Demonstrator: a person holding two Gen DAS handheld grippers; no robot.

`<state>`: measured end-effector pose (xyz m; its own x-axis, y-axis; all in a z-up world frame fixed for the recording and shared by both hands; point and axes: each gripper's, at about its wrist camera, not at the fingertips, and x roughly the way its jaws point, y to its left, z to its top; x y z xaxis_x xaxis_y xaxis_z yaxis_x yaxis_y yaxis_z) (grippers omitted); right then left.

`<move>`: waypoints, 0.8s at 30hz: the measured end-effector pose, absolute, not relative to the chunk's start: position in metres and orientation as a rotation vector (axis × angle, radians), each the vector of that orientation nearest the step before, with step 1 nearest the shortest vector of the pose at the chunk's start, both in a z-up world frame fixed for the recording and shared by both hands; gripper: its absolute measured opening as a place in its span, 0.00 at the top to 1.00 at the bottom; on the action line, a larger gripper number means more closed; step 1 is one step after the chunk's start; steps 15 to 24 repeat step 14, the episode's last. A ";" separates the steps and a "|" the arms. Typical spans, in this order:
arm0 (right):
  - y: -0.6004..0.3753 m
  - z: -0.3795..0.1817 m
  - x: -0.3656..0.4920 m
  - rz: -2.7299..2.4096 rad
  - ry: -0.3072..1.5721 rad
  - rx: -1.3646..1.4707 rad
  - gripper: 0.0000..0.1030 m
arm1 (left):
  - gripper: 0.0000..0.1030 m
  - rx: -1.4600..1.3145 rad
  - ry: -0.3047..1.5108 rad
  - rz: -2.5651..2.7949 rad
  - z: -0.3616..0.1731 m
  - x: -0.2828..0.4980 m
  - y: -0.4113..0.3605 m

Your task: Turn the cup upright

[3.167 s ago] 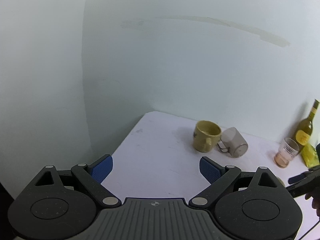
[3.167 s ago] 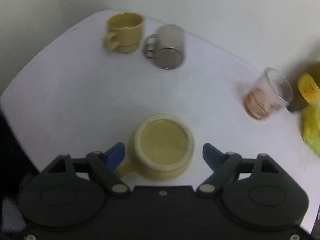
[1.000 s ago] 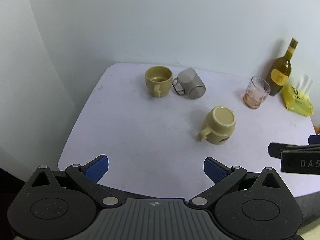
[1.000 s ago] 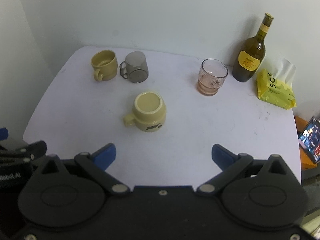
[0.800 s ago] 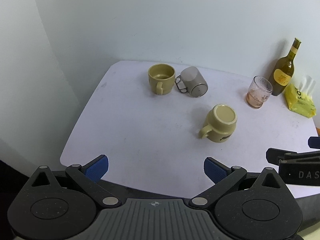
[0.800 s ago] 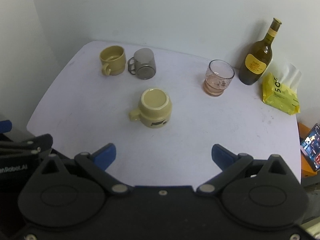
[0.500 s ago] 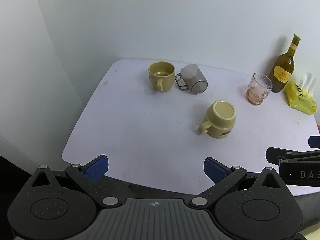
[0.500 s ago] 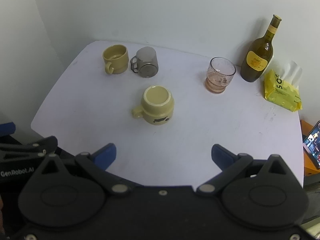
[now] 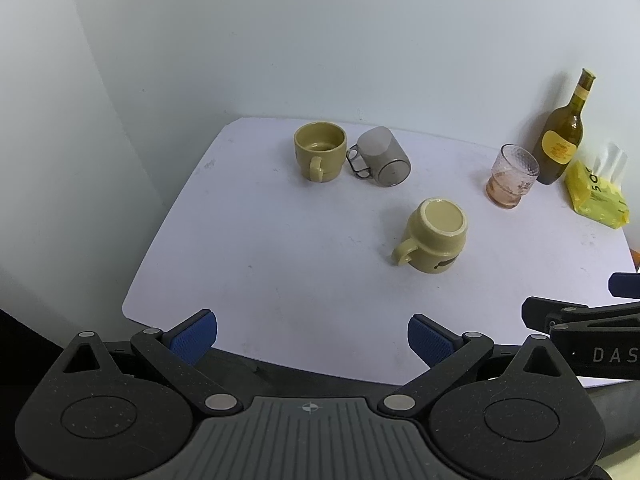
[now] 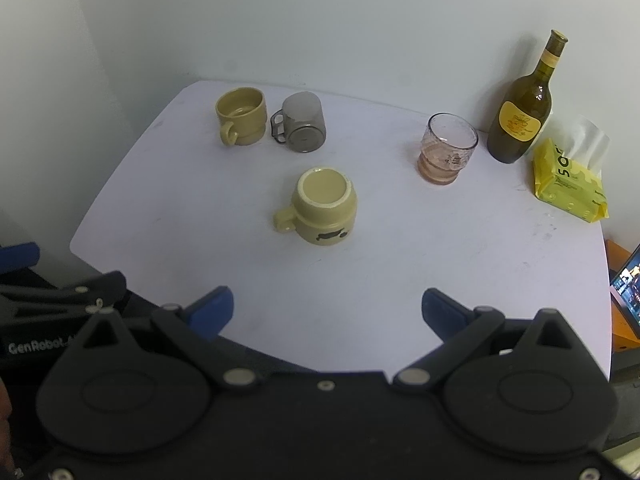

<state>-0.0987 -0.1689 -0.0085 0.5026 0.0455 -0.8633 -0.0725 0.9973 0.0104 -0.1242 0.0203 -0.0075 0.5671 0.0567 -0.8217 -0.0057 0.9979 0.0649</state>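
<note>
A pale yellow mug (image 9: 434, 236) (image 10: 322, 210) stands upside down near the middle of the white table (image 9: 280, 248) (image 10: 400, 248), base up, handle to the left. My left gripper (image 9: 312, 338) is open and empty above the table's near edge. My right gripper (image 10: 328, 307) is open and empty, well short of the mug. Its side also shows at the right in the left wrist view (image 9: 584, 320).
At the back left stand an upright olive mug (image 9: 320, 151) (image 10: 241, 121) and a grey metal mug (image 9: 382, 157) (image 10: 302, 123) upside down. At the right are a pink glass (image 10: 448, 148), a wine bottle (image 10: 524, 114) and a yellow tissue pack (image 10: 570, 184). Walls close behind.
Both grippers have drawn back from the table and stay open. The right gripper, earlier around the upside-down mug, now stands well clear of it. The mug has not moved.
</note>
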 end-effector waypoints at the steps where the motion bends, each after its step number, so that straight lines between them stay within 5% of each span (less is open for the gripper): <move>1: -0.168 -0.008 -0.099 0.072 1.042 -0.028 0.03 | 0.00 0.057 0.967 0.037 -0.008 -0.124 0.020; 24: -0.163 -0.008 -0.097 0.071 1.044 -0.029 0.04 | 0.00 0.054 0.960 0.040 -0.010 -0.124 0.017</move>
